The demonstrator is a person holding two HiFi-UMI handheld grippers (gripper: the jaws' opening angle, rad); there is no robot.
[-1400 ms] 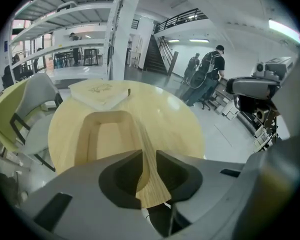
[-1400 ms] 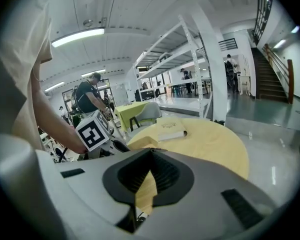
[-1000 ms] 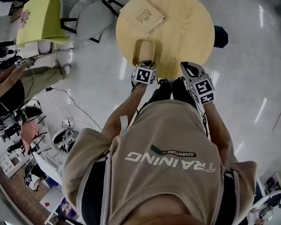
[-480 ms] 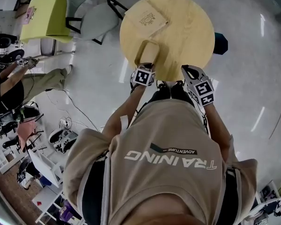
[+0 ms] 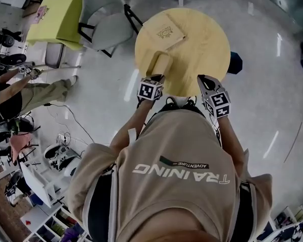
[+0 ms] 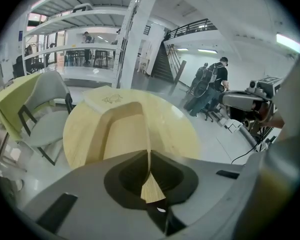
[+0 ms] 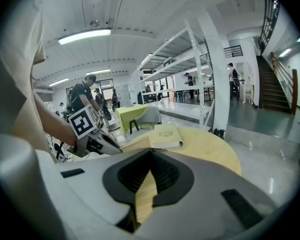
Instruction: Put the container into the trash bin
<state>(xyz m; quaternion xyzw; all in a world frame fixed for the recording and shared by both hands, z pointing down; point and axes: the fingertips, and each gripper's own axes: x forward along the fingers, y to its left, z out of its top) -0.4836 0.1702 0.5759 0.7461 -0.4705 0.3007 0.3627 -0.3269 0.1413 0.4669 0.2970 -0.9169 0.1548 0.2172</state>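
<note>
Left hand-held gripper (image 6: 149, 156) clamping container (image 6: 122, 134), flat box (image 5: 164, 33) beyond, chair (image 5: 103, 26) beside table (image 5: 207, 49)

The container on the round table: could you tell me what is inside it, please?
The container shows only a bare floor; the left tongs hide its near end.

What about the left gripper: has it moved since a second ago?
No. Against the table, the left gripper stays at the near rim, shut on the container; only the view shifted.

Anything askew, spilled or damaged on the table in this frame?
Nothing stands out. The container sits upright near the table edge, one wall pinched in the left tool; nothing is spilled.
</note>
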